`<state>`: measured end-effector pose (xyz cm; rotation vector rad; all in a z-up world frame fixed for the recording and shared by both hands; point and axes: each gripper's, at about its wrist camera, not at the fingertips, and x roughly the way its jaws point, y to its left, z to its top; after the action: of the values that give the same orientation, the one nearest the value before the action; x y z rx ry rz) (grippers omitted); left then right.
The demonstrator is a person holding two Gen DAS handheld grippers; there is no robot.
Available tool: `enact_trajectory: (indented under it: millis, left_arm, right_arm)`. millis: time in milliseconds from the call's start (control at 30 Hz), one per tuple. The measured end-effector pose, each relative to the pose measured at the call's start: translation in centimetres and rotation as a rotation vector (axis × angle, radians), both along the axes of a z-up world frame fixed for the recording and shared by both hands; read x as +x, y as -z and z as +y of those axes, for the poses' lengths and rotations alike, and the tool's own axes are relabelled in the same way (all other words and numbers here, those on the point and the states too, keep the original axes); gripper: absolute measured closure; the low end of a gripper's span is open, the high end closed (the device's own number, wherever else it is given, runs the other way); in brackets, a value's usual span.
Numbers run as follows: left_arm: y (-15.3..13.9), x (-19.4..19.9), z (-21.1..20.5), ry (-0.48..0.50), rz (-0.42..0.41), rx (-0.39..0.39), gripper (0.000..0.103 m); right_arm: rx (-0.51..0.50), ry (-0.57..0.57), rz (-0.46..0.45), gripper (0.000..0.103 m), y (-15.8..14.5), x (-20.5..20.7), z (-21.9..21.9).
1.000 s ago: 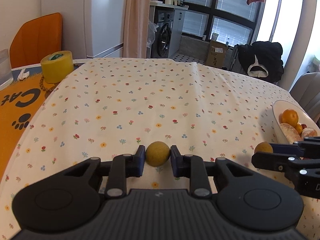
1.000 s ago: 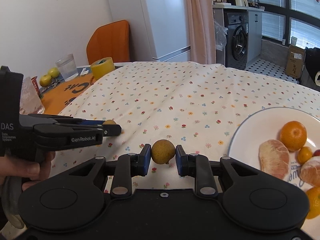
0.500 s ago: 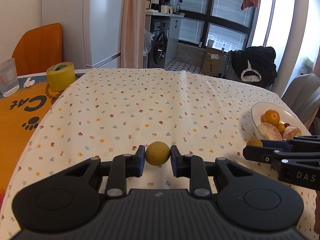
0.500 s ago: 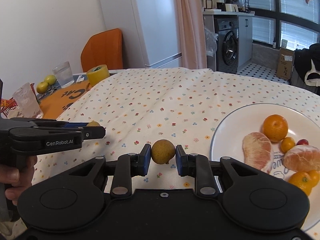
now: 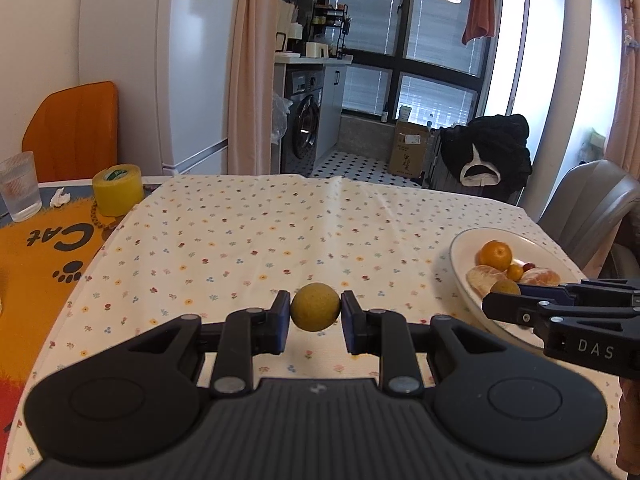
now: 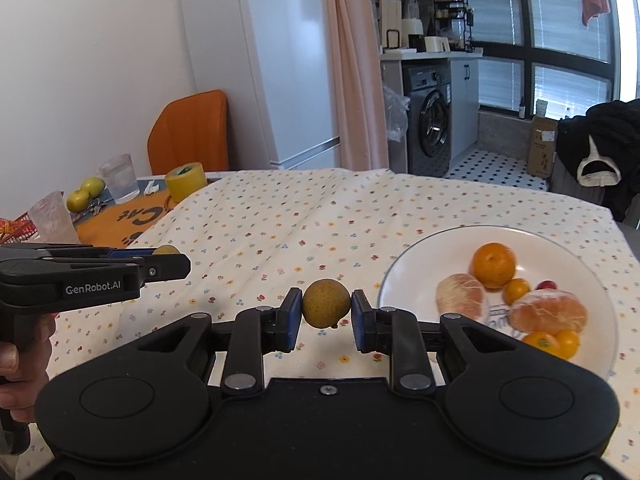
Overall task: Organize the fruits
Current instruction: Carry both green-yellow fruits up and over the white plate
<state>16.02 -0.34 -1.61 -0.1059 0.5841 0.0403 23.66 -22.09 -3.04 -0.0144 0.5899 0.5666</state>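
The tablecloth (image 5: pixel 248 240) is matt printed cloth, softly creased. The plate (image 6: pixel 424 268) looks like glossy white ceramic. Both grippers are matt black plastic with metal pivot pins; the left gripper (image 5: pixel 315 312) pinches a dull, finely pitted yellow-brown fruit (image 5: pixel 315 307). The tumbler (image 5: pixel 19 186) is ribbed clear glass.

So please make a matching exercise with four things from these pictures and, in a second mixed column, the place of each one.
Things:
1. whole orange
2. yellow tape roll
3. brownish round fruit
4. washing machine

Places:
A. between the fingers of the right gripper
B. on the orange mat
C. on the white plate
D. on the floor beyond the table

Pairs: 1-C, 2-B, 3-A, 4-D
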Motion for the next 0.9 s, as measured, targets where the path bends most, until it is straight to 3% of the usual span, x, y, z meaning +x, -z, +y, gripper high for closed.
enact_trajectory:
  millis: [467,900]
  left_arm:
    - [-1.4,-1.1,-3.4,0.018,-0.050,-0.014,0.078]
    - [-1.6,1.1,-7.4,0.097,-0.054,-0.016,0.078]
  right_arm:
    - [0.009,0.044,-0.047,0.079,-1.7,-1.4,-4.9]
    - [0.041,0.161,-0.042,0.079,-1.4,-0.5,-10.3]
